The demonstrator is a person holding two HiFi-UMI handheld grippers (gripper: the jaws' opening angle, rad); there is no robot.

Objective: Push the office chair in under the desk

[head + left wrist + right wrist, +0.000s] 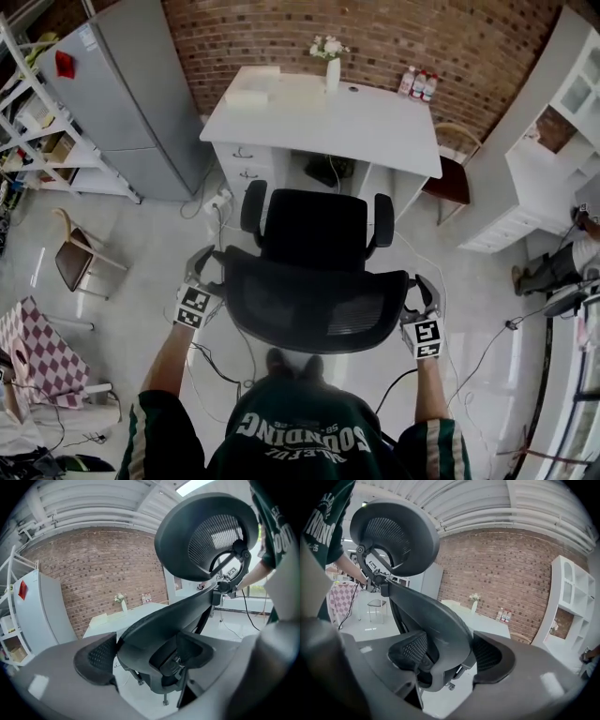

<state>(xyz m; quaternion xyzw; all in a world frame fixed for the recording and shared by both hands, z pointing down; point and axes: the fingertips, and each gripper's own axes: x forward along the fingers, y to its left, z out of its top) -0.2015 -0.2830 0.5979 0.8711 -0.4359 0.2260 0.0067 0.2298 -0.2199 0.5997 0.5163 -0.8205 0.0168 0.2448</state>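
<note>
The black office chair point(314, 234) stands on the floor facing the white desk point(375, 122), its seat just short of the desk's knee gap. Its mesh backrest point(314, 305) is nearest me. My left gripper point(208, 272) is at the backrest's left edge, and my right gripper point(419, 292) at its right edge. In the left gripper view the left gripper point(145, 656) stands open with the backrest's rim between its pads point(96, 658), under the headrest point(206, 536). The right gripper point(447, 656) is open in the same way around the opposite rim.
A grey fridge point(122, 94) stands left of the desk and a white cabinet point(553, 159) to the right. A wooden chair point(75, 253) is at the left, and another chair point(450, 178) is beside the desk. A vase point(331, 70) and bottles point(417, 84) sit on the desk. Cables point(220, 366) run across the floor.
</note>
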